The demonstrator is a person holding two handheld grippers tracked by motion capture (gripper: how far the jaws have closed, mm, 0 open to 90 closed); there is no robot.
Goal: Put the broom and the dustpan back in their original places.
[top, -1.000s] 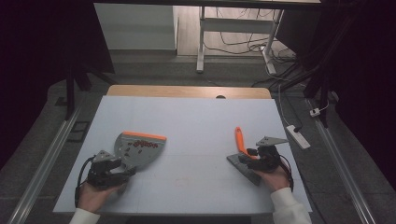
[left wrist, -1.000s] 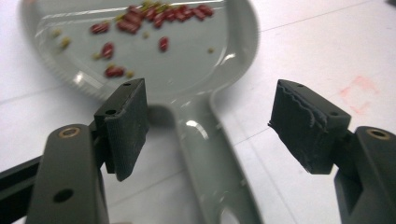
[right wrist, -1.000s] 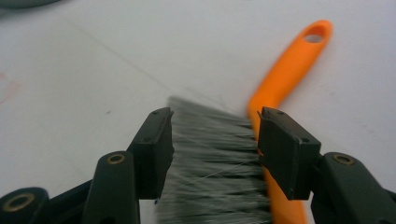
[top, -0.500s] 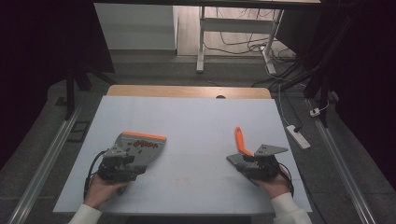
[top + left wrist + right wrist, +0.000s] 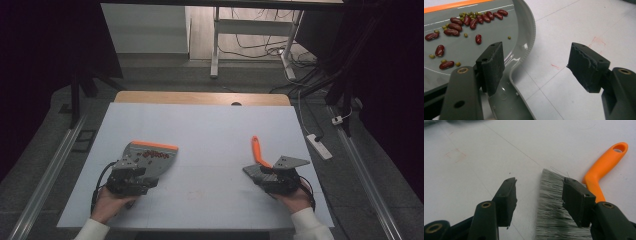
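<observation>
A: Item one, dustpan point(image 5: 150, 156)?
B: Grey, orange front lip, near the counter's point(image 5: 210, 125) front left corner; red and green beans point(image 5: 466, 21) lie inside. Left gripper point(image 5: 536, 66) has its fingers spread, holding nothing, one finger over the pan's rear rim.
A: Item two, brush point(image 5: 554, 207)?
B: Front right; orange handle point(image 5: 605, 161) pointing away toward the far edge. Right gripper point(image 5: 537, 200) stands open, one finger above the bristles, unclamped.
A: Obstructions?
B: None between them.

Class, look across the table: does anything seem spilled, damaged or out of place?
Nothing is spilled: the beans all lie inside the grey dustpan. One oddity: the pad of the left hand-held gripper looks chipped and ragged along its edge.
</observation>
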